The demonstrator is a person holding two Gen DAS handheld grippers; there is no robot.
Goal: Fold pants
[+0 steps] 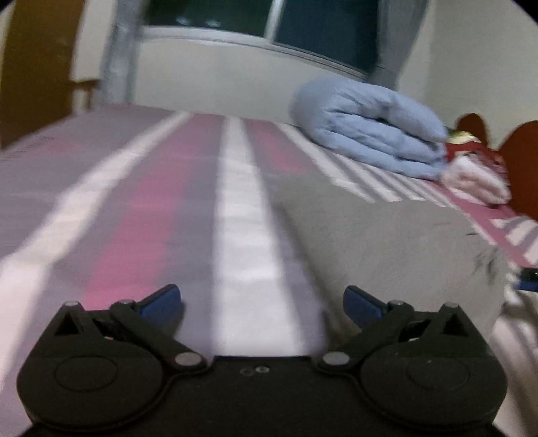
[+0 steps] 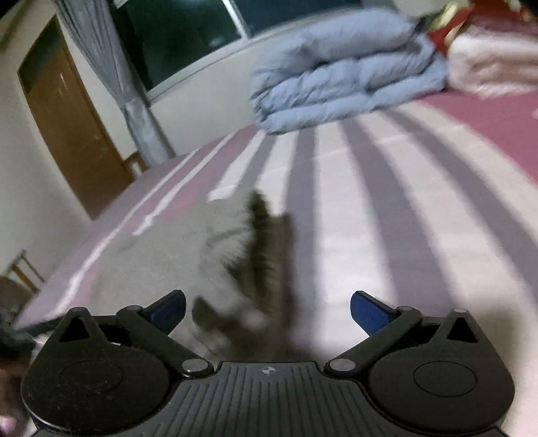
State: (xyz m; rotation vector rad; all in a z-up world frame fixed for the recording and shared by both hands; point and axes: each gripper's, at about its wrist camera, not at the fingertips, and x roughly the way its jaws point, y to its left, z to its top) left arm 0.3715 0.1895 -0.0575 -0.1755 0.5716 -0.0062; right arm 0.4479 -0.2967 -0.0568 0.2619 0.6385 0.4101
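Note:
The pale grey pants (image 1: 386, 242) lie flat on the striped bed, to the right of my left gripper (image 1: 262, 302). That gripper is open above the sheet, with nothing between its blue pads (image 1: 164, 299). In the right wrist view the pants (image 2: 161, 255) spread to the left and show a blurred dark leafy print (image 2: 262, 242). My right gripper (image 2: 269, 312) hangs open just over that printed part. Its pads (image 2: 366, 312) stand wide apart and do not press the cloth.
A folded light blue duvet (image 1: 366, 131) (image 2: 343, 74) lies at the far side of the bed (image 1: 235, 215), with a pink blanket (image 1: 474, 178) (image 2: 494, 67) beside it. Behind are a window (image 1: 302, 23), a grey curtain (image 2: 127, 87) and a wooden door (image 2: 74, 117).

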